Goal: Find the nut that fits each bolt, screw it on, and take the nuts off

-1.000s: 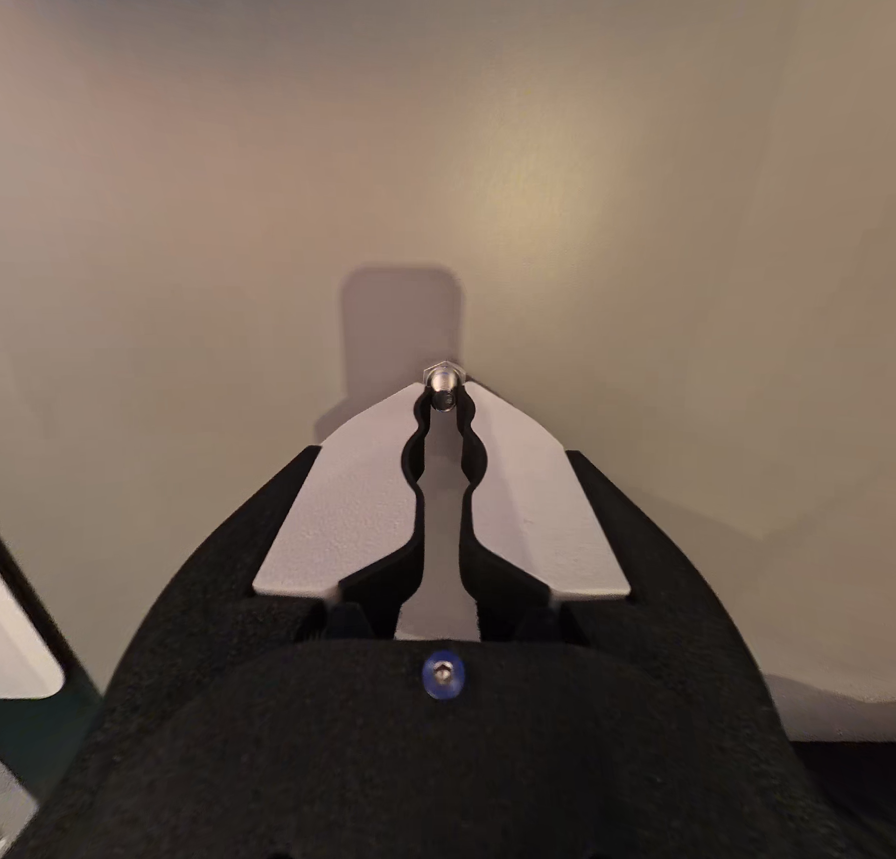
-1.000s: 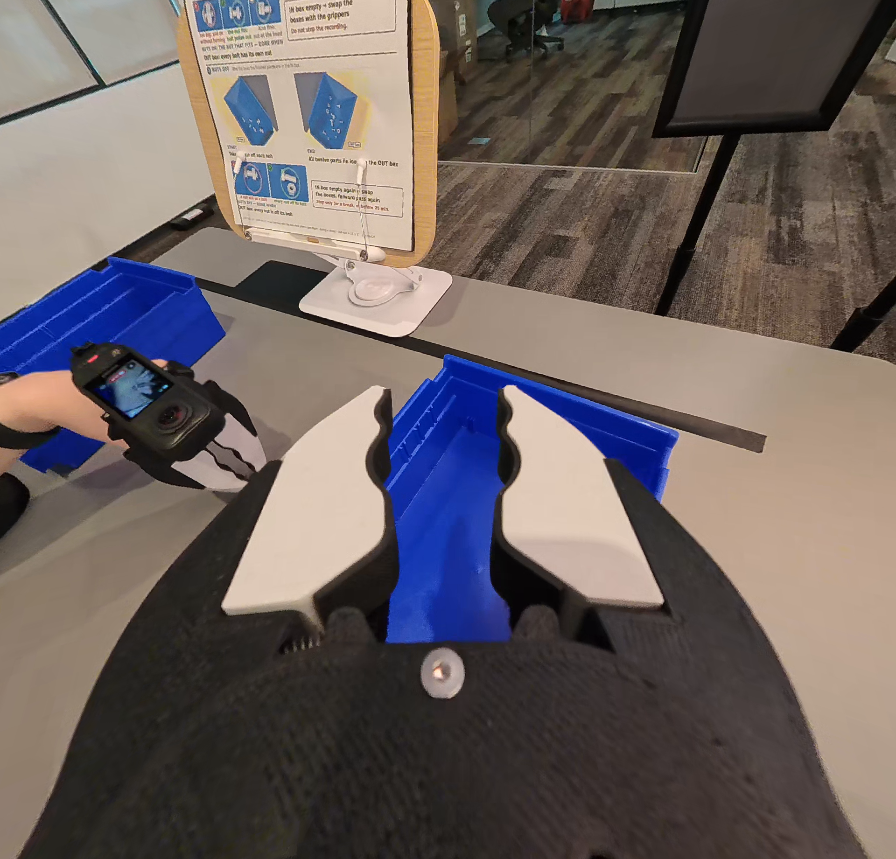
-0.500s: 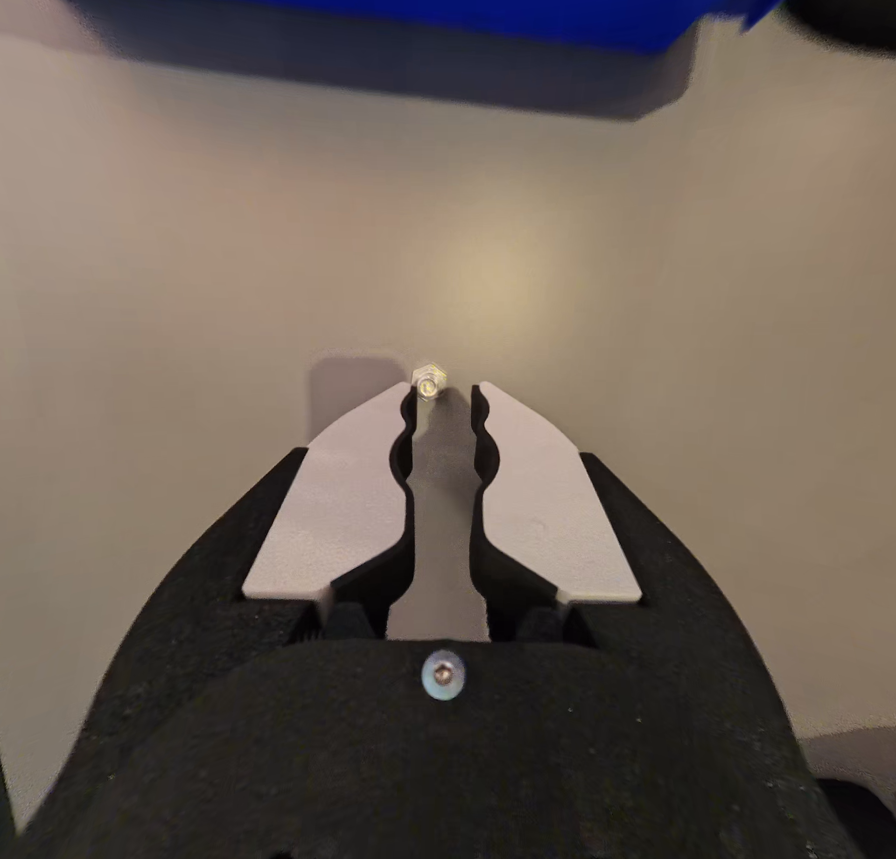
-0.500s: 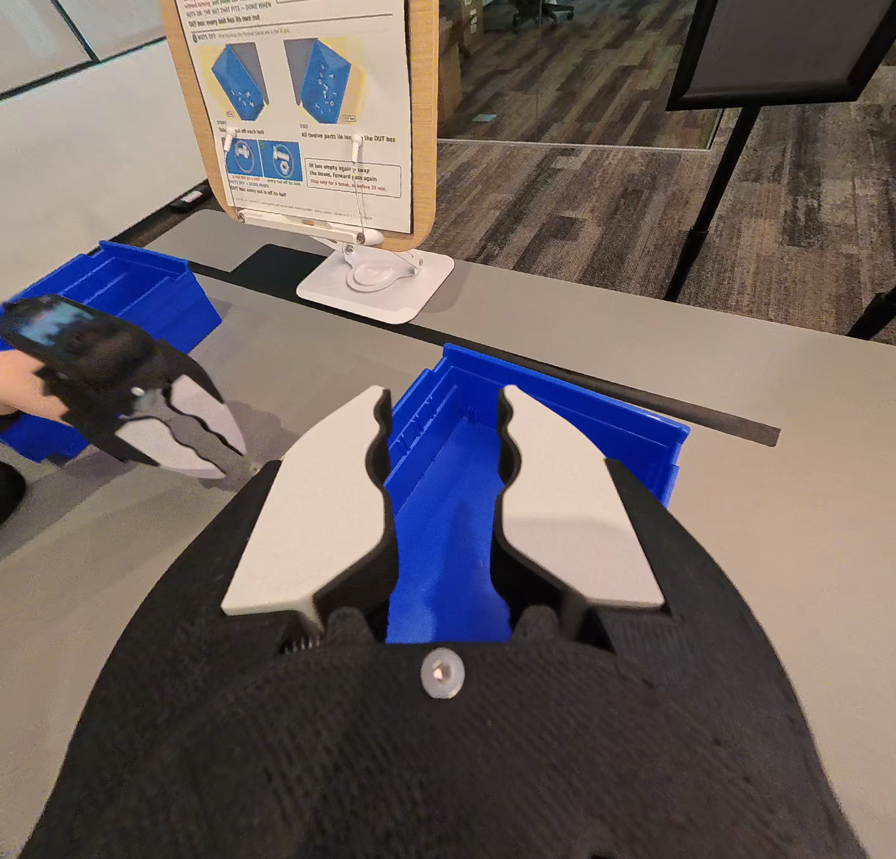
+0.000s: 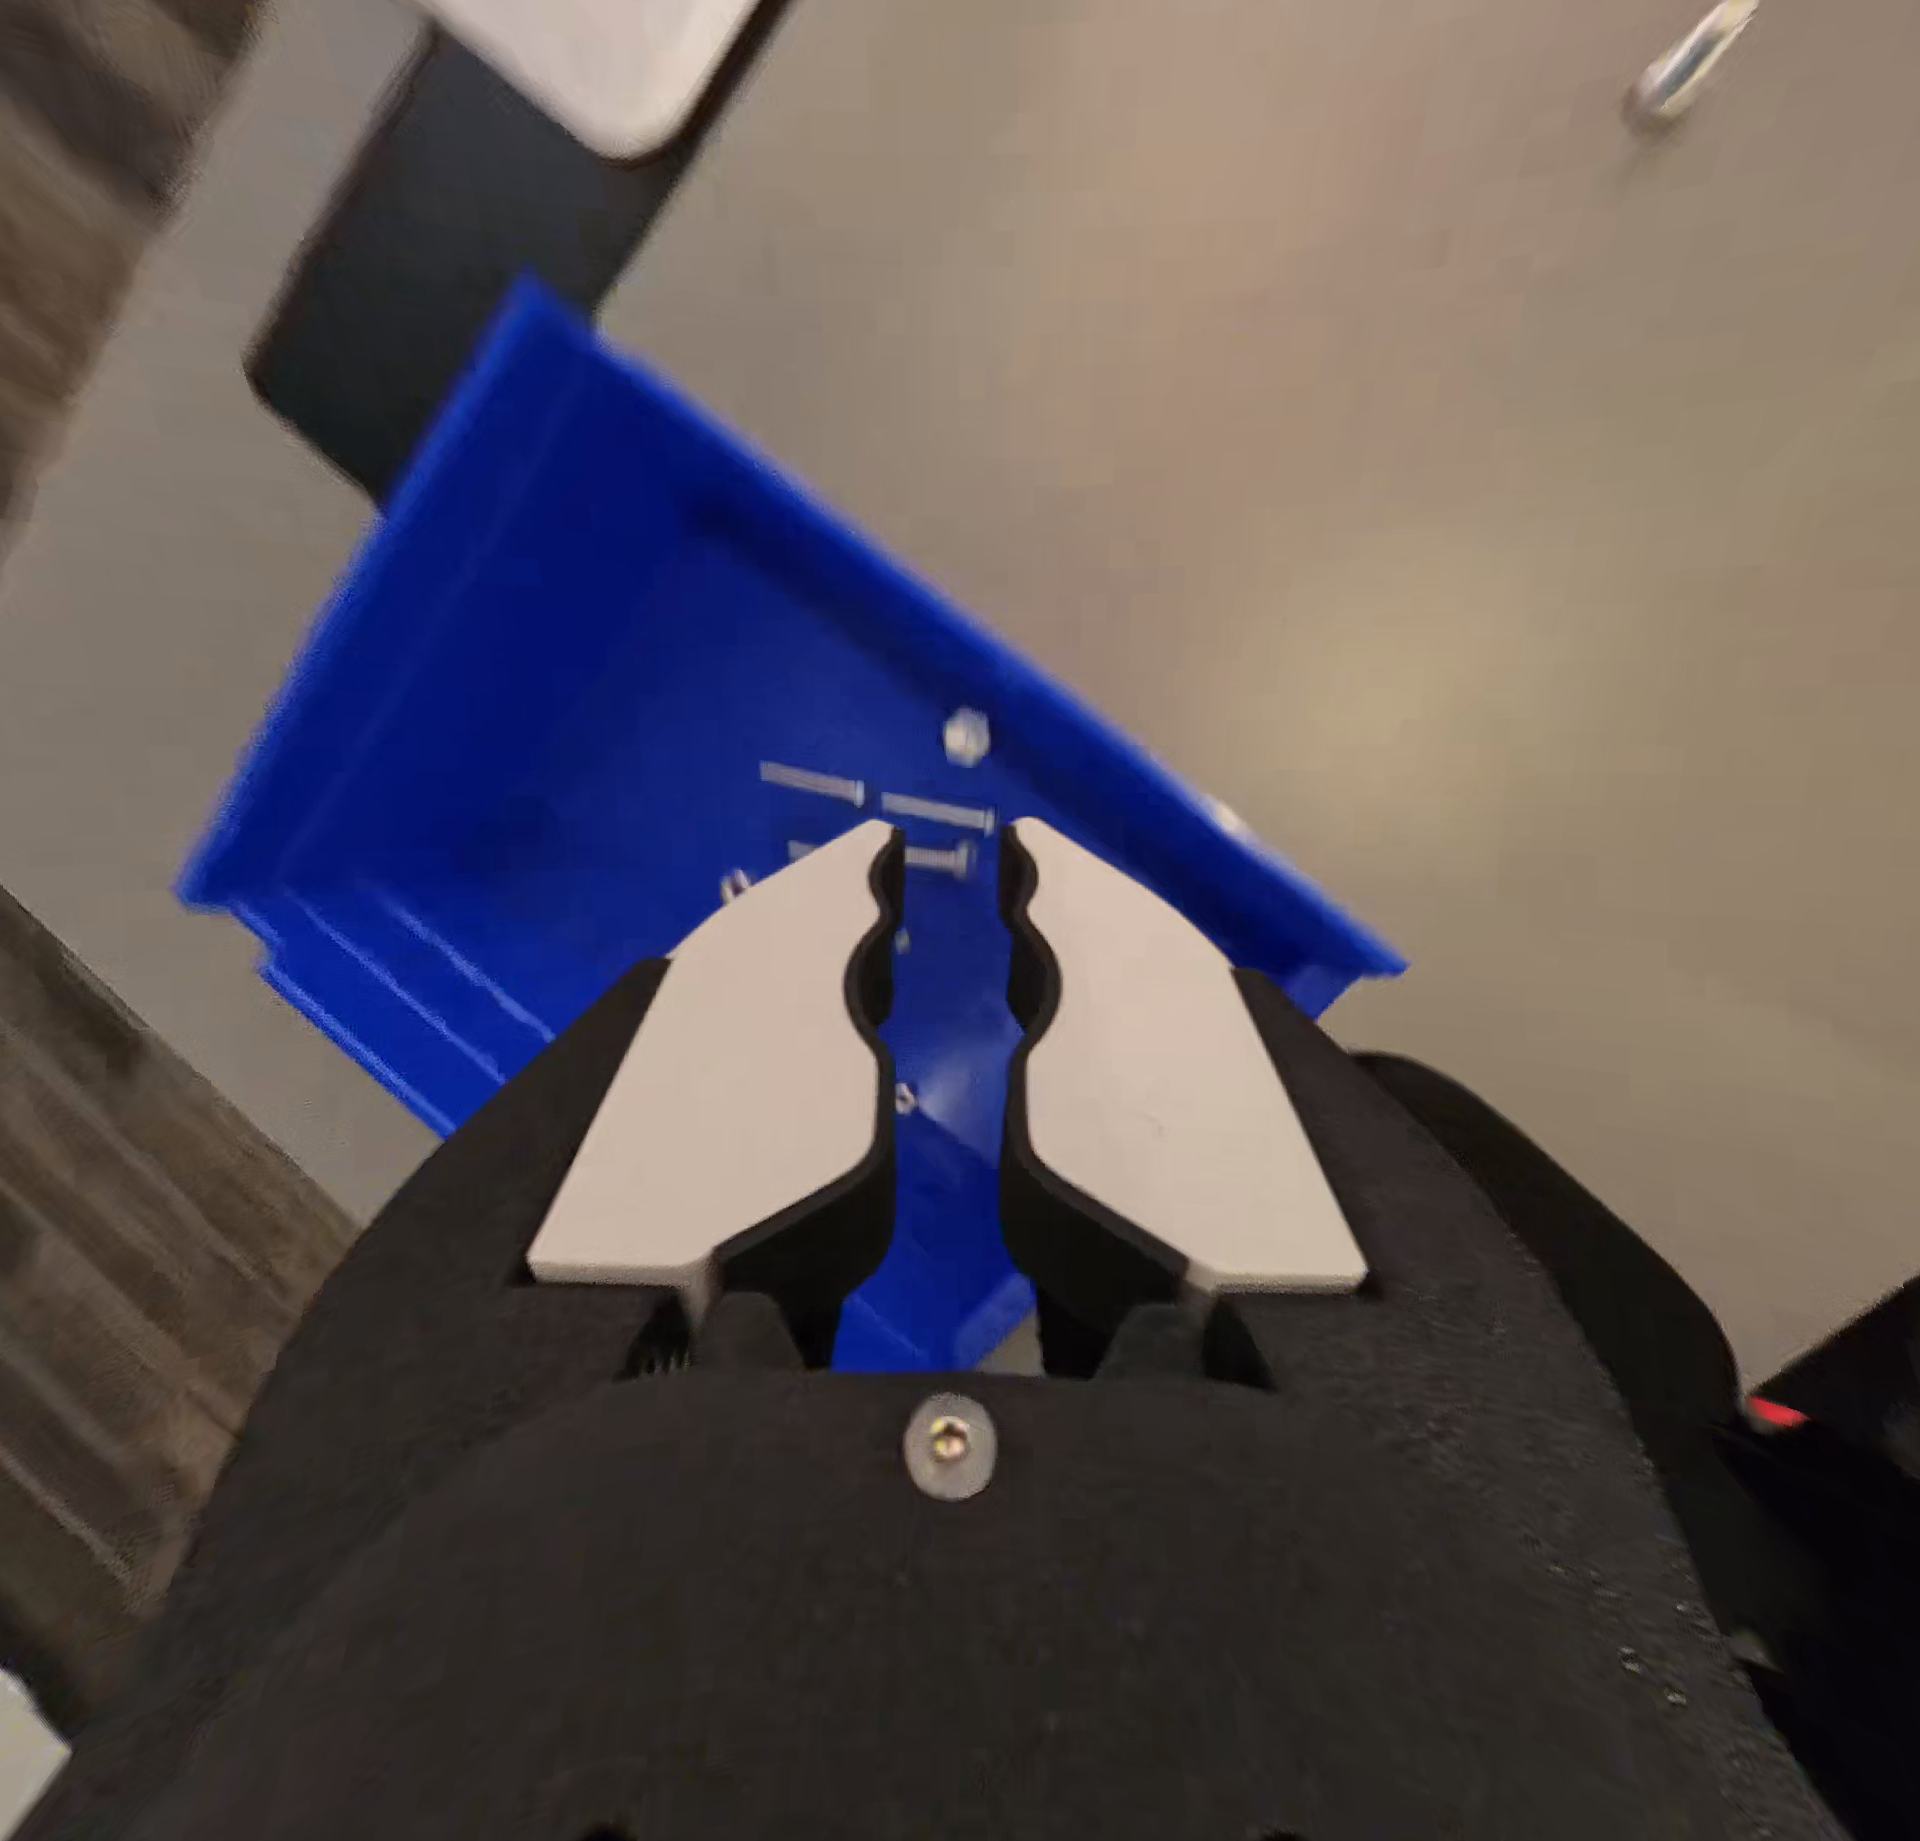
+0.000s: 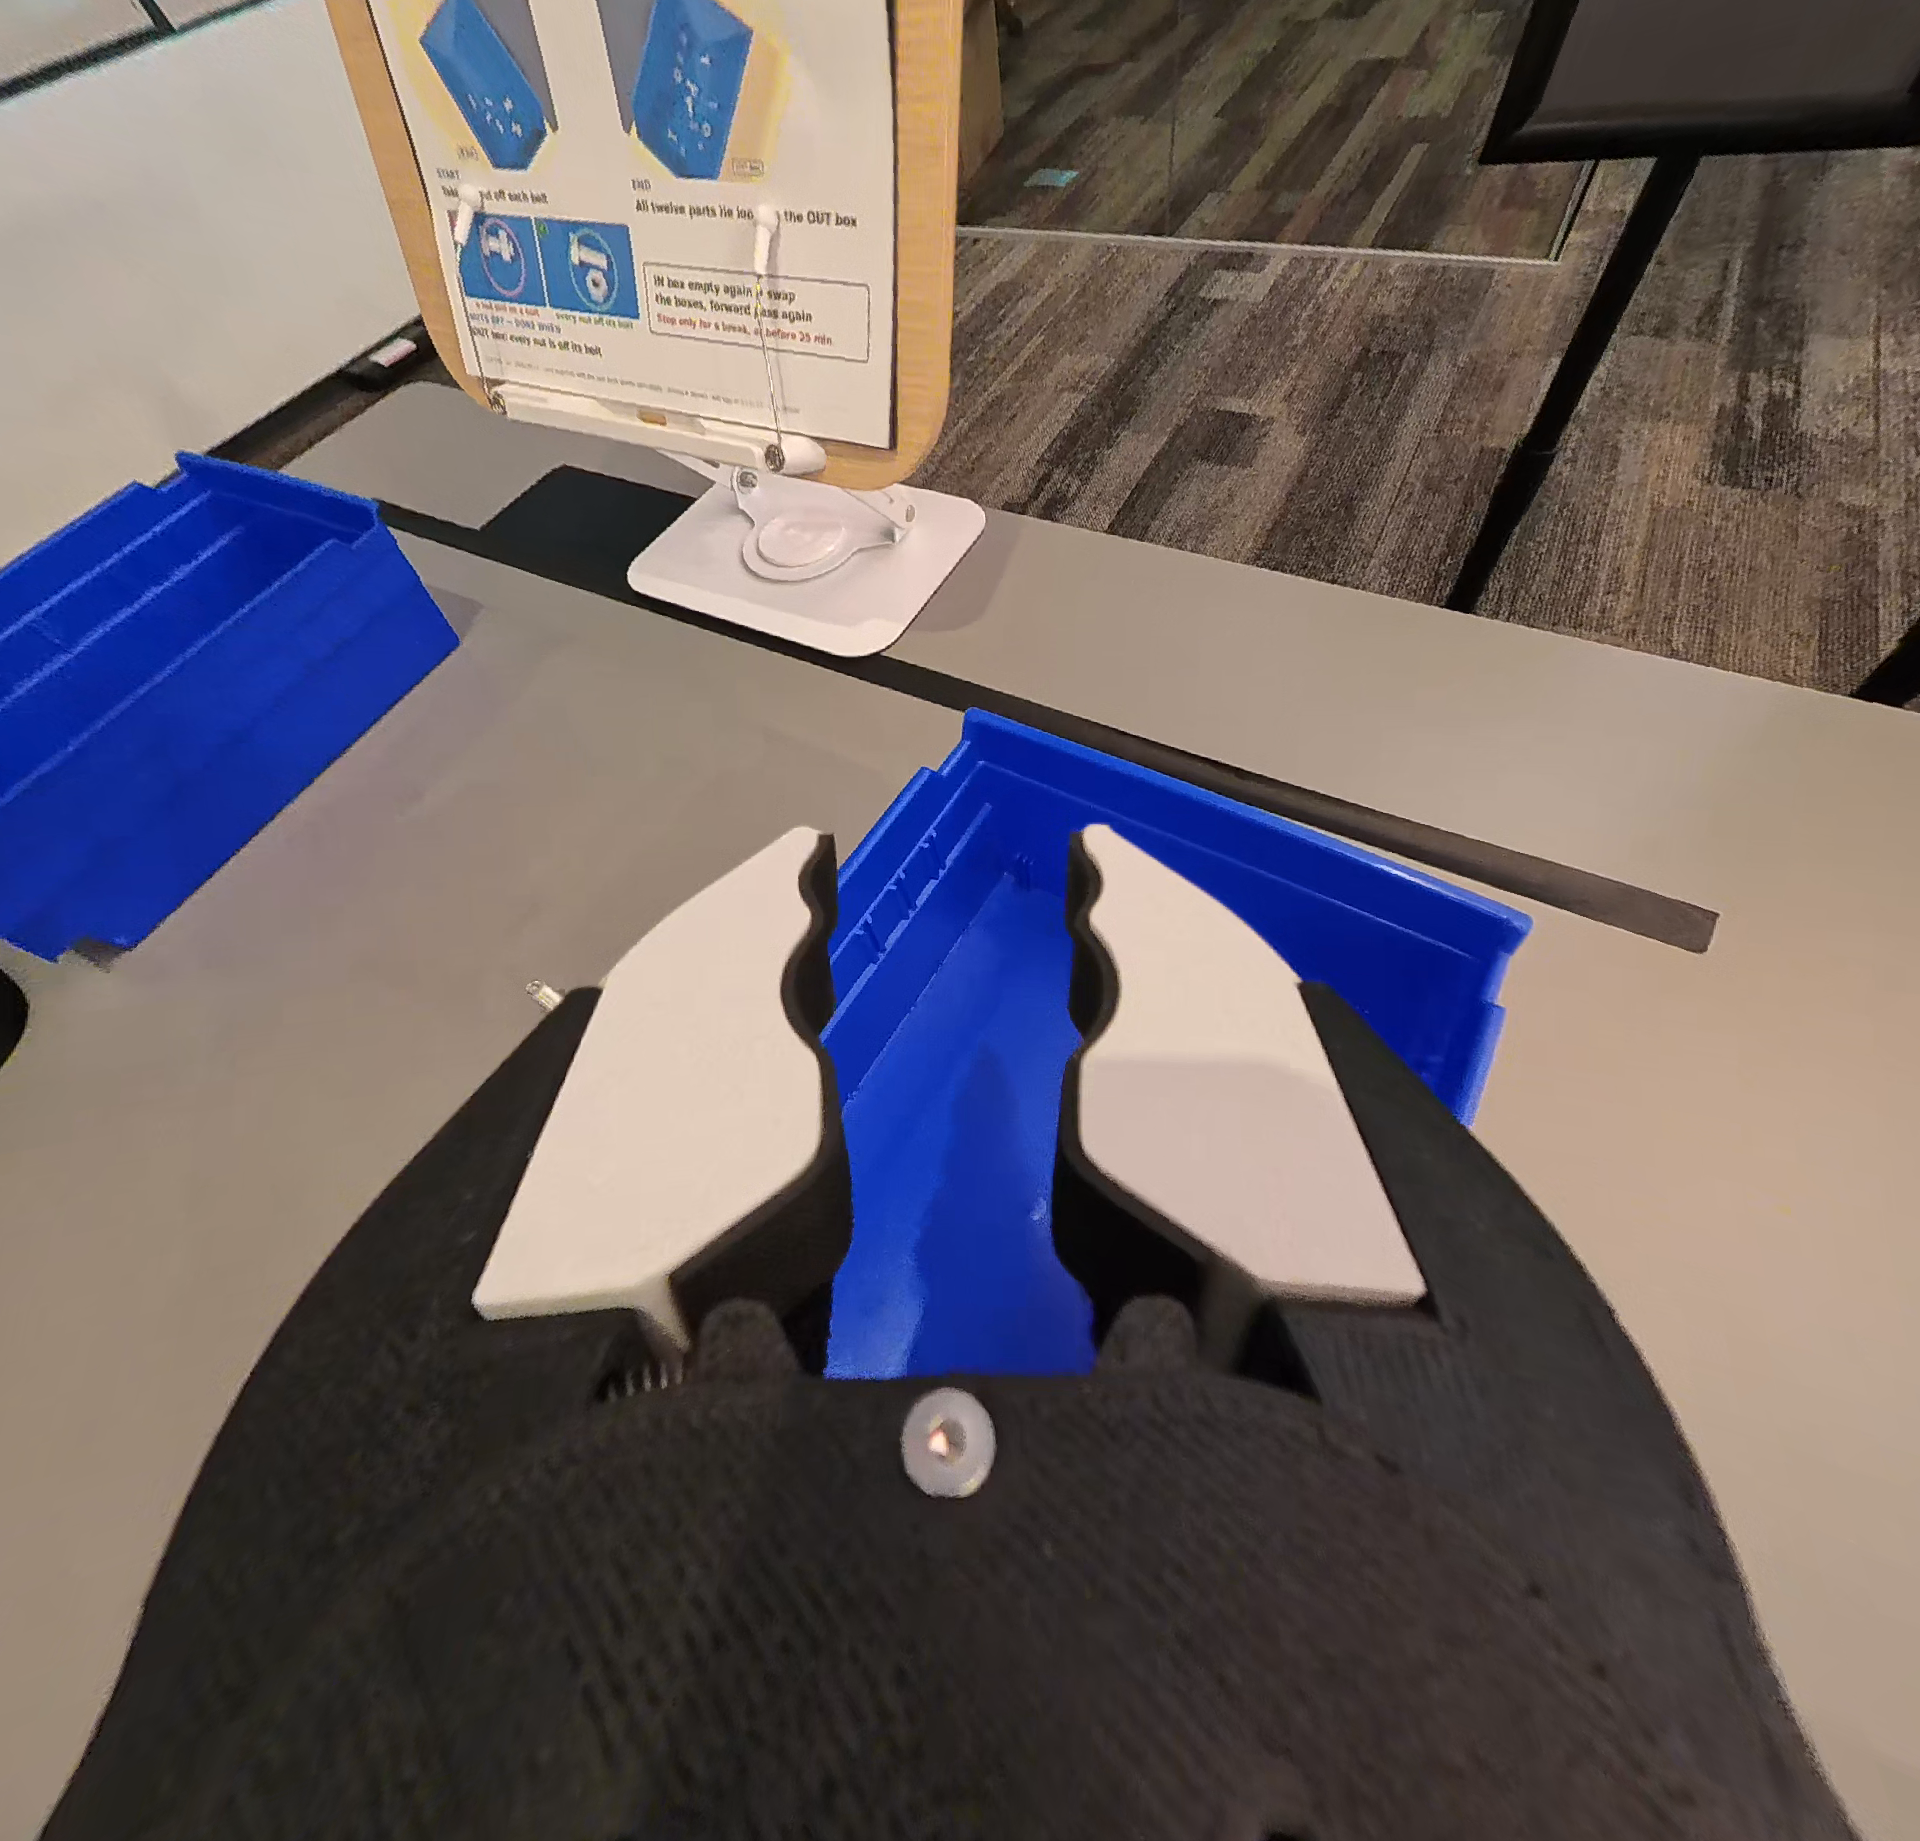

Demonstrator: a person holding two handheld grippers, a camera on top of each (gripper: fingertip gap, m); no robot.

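Left claw (image 5: 948, 835): released and empty, jaws parted with blue showing between them; a second ago it was pinching a small nut-and-bolt piece against the surface, half a second ago it had let go; it has since swung away and now hangs over the blue bin (image 5: 582, 669).

Right claw (image 6: 948, 841): released, grasping nothing; it holds the same station as before, poised over the near blue bin (image 6: 1299, 877), whose visible floor shows no parts.

Set-down piece (image 6: 540, 991): a small metal part lies on the grey surface (image 6: 623, 804) just beside the right claw's left finger, between the two bins; in the left wrist view a blurred metal piece (image 5: 1694, 56) lies alone on the surface, well apart from the bin; probably the same item, not certain.

Bin under left claw: holds several loose bolts (image 5: 935, 812) and a hex nut (image 5: 966, 735) near the far wall; smaller items partly hidden by the fingers; view smeared by motion.

Far field: a second blue bin (image 6: 187, 669) at the left; a stand (image 6: 810, 565) carrying an instruction sheet beyond it.

Finding: one piece is put down outside either bin; the left claw is now placed to select another part; judged an early-to-middle stage, since loose bolts remain unpaired.

Risk: the piece on the open surface may roll or be knocked by the right claw.
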